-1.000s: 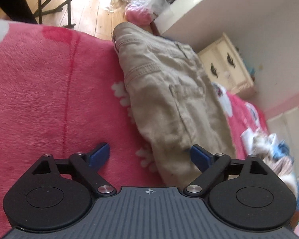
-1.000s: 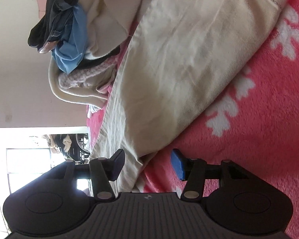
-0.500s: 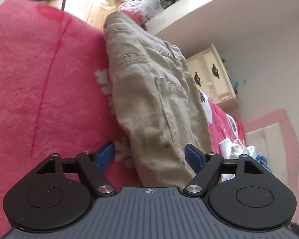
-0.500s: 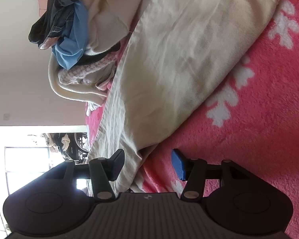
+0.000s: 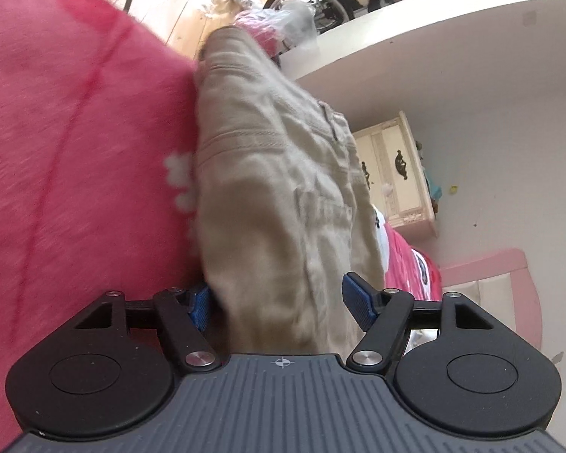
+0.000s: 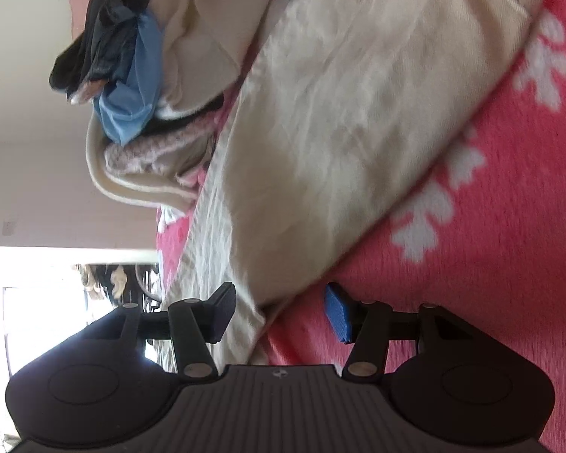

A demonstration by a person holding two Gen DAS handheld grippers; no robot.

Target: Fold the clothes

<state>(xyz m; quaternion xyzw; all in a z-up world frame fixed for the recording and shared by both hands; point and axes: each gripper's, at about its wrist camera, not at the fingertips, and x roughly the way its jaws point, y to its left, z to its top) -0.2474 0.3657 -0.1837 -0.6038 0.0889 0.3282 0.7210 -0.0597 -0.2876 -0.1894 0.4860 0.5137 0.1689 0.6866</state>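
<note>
- We read no brand, label or writing anywhere.
- Our left gripper (image 5: 279,304) has just been closing, unclenched around the crumpled beige cotton trousers (image 5: 283,196).
- Our right gripper (image 6: 277,311) stands released, with the trousers' edge at its eleven o'clock on the pink fleece blanket (image 6: 490,264).

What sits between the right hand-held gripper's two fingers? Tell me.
In the right wrist view, an edge of the khaki trousers and bare pink blanket lie between the open right hand-held gripper's fingers; neither pad presses anything.

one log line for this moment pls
left gripper: closing around khaki trousers, not yet pinched | right gripper: open at trousers edge | pink blanket
</note>
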